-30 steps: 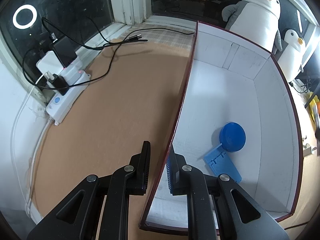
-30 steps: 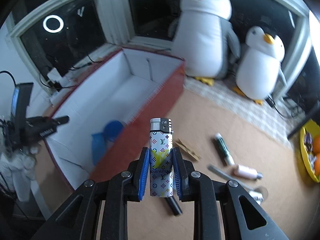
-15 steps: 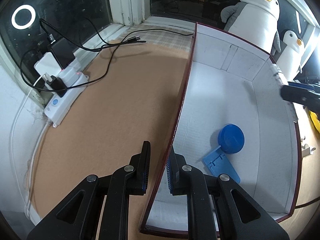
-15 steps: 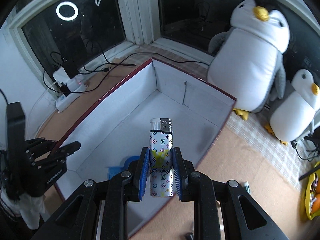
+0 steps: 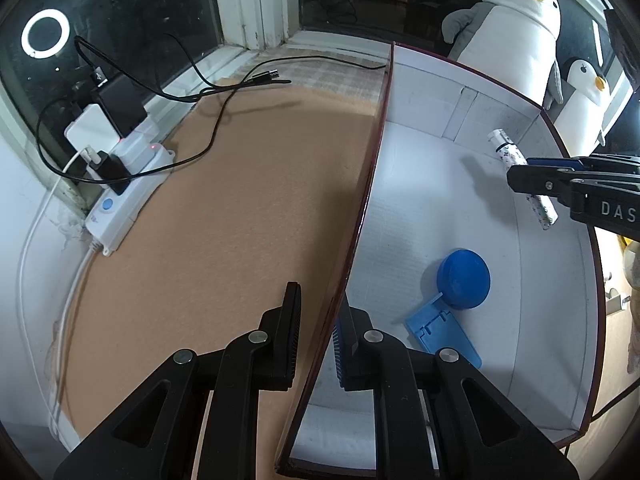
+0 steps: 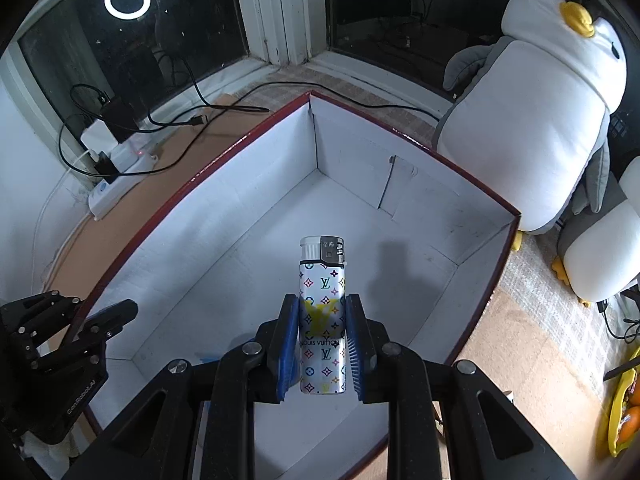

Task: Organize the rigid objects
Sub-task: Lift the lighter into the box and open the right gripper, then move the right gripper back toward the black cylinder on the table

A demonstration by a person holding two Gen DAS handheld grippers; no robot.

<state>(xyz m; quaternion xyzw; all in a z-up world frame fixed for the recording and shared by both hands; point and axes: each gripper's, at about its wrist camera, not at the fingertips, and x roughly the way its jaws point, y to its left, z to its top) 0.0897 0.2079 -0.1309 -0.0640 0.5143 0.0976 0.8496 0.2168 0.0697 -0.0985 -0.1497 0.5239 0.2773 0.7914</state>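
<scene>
My right gripper (image 6: 322,320) is shut on a white patterned lighter (image 6: 322,280) and holds it upright over the inside of a white box with a dark red rim (image 6: 192,188). In the left wrist view the lighter (image 5: 505,148) and right gripper (image 5: 520,172) hang above the box's far right side. My left gripper (image 5: 318,320) is shut on the box's left wall (image 5: 362,216), one finger outside and one inside. A blue round lid (image 5: 463,279) and a blue flat plastic piece (image 5: 442,338) lie on the box floor.
A white power strip with plugs and black cables (image 5: 120,192) lies left of the box on the brown mat (image 5: 224,216). Two plush penguins (image 6: 532,128) stand behind the box. A yellow bowl of fruit (image 6: 624,412) sits at the far right.
My right gripper has carried the lighter from beside the box to above its interior. My left gripper has kept its hold on the box wall.
</scene>
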